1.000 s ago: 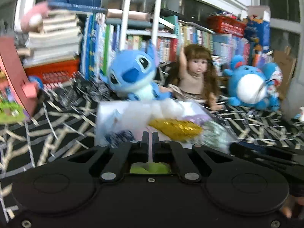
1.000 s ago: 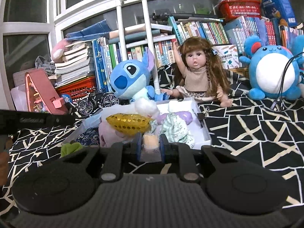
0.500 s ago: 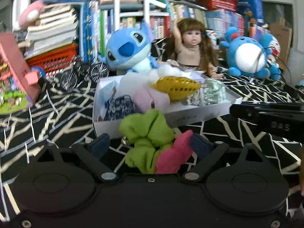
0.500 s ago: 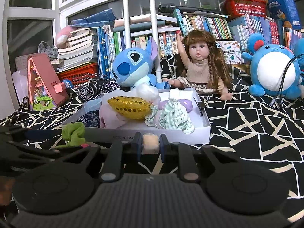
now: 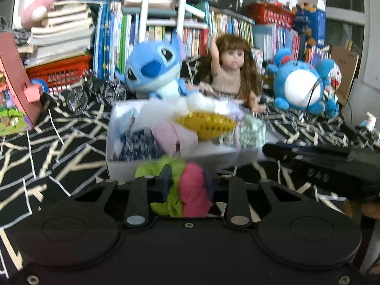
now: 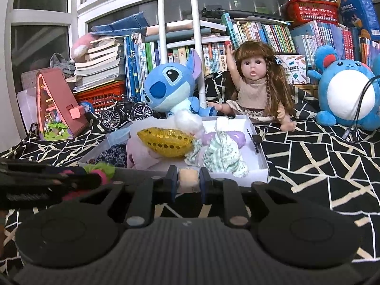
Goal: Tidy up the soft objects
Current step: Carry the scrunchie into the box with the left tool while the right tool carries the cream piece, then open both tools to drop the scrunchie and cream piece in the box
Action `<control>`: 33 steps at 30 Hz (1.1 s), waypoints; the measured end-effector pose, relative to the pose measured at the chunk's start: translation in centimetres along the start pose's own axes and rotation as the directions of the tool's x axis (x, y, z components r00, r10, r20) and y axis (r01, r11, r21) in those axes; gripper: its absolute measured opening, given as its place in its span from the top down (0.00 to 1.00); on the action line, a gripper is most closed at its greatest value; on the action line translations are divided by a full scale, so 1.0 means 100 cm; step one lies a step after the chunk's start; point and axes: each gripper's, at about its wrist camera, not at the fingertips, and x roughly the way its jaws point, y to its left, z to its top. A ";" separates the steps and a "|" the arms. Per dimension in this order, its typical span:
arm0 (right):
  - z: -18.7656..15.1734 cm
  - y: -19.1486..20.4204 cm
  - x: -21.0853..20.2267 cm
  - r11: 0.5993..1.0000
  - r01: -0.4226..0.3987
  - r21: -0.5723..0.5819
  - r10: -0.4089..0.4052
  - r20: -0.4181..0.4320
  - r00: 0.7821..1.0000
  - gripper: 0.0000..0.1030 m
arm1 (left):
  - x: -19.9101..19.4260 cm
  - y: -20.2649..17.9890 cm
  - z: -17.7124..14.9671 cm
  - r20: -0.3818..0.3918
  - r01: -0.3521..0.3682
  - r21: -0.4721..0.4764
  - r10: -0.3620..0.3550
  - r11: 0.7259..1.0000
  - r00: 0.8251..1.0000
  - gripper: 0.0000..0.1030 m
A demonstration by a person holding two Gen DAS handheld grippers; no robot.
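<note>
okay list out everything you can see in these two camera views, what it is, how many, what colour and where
White box: 1, on the black patterned cloth, centre.
Gold sequin pouch: 1, in the box.
Green checked cloth: 1, in the box, right part.
Pink cloth: 1, in the box, left part.
Green and pink soft pieces: between the left gripper's fingers.
Beige soft piece: 1, between the right gripper's fingers.
Stitch plush: 1, blue, behind the box.
Doll: 1, brown hair, behind the box.
Round plush: 1, blue and white, far right.
Model bicycle: 1, black, left of Stitch.
Books: many, along the back.
Left gripper: black, closed on the pieces.
Right gripper: black, closed on the beige piece.
</note>
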 end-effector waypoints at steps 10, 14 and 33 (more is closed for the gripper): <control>0.013 0.000 0.023 0.999 -0.022 0.034 0.023 -0.016 1.000 0.76 | -0.013 0.016 0.037 0.096 -0.010 -0.057 0.016 0.998 0.995 0.78; 0.019 -0.001 0.035 0.998 -0.029 0.050 0.030 -0.033 0.999 0.76 | -0.005 0.019 0.053 0.114 0.008 -0.075 0.000 0.997 0.994 0.78; 0.022 -0.007 0.073 0.993 -0.024 0.115 0.035 -0.096 0.995 0.77 | 0.098 0.057 0.118 0.100 0.076 -0.338 -0.044 0.938 0.994 0.78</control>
